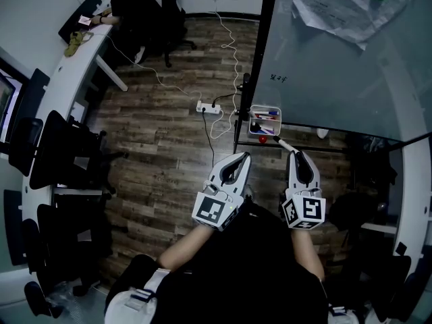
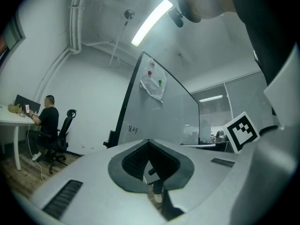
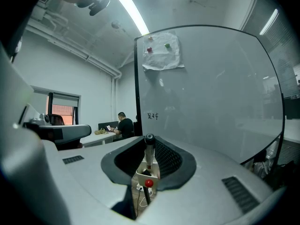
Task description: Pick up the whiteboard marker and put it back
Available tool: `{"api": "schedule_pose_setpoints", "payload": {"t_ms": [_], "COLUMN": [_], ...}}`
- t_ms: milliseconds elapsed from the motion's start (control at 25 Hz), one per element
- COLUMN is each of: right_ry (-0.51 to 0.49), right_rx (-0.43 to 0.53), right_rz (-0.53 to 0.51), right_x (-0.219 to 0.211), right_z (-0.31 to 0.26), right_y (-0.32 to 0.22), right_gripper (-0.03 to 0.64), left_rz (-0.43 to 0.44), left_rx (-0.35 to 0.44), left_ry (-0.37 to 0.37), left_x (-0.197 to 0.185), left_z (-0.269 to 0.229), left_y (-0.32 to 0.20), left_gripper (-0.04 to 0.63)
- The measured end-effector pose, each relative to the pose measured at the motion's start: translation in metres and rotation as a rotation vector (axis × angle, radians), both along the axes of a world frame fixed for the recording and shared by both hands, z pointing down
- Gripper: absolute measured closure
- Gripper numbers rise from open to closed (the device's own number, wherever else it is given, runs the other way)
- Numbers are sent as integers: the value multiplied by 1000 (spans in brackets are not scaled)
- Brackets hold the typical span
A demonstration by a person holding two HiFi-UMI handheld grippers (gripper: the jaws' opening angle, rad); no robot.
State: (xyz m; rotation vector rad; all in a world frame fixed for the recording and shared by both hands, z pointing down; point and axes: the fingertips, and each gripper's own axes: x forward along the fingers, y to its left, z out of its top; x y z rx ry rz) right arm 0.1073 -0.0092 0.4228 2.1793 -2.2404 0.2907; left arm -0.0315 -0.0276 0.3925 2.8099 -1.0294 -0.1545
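My right gripper [image 1: 291, 152] is shut on the whiteboard marker [image 3: 149, 154], which stands upright between its jaws with the dark cap on top. In the head view the marker [image 1: 282, 144] sticks out of the jaw tips towards the white marker tray [image 1: 274, 121] on the whiteboard's lower frame. The tray holds several markers, and a red ball [image 1: 262, 139] sits just under it. In the right gripper view the tray [image 3: 139, 176] and the red ball [image 3: 148, 183] lie below the marker. My left gripper [image 1: 240, 156] hovers beside the right one, its jaw tips together with nothing between them.
The glass whiteboard [image 1: 337, 59] fills the upper right, with a crumpled sheet [image 1: 351, 9] pinned on it by a green magnet. A power strip [image 1: 208, 108] and cables lie on the wooden floor. A person [image 1: 131, 2] sits at the curved desk [image 1: 64, 79], with office chairs [image 1: 67, 154] on the left.
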Motion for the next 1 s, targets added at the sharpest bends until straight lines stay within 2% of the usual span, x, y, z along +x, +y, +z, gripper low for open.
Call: {"api": "schedule_pose_setpoints", "payload": {"t_ms": [640, 1000], "right_ry": [-9, -25], "right_rx": [-8, -28], "right_rz": [4, -30], "right_x": [9, 20], "right_z": [5, 12], "right_y": [-12, -32], "right_gripper": [540, 540], "left_rz": [-15, -54], "left_rx": [-21, -37], "left_ry": [-29, -56], "left_x": [6, 19], "left_z": [6, 10], "left_y": [-15, -35], "left_gripper": [588, 588]}}
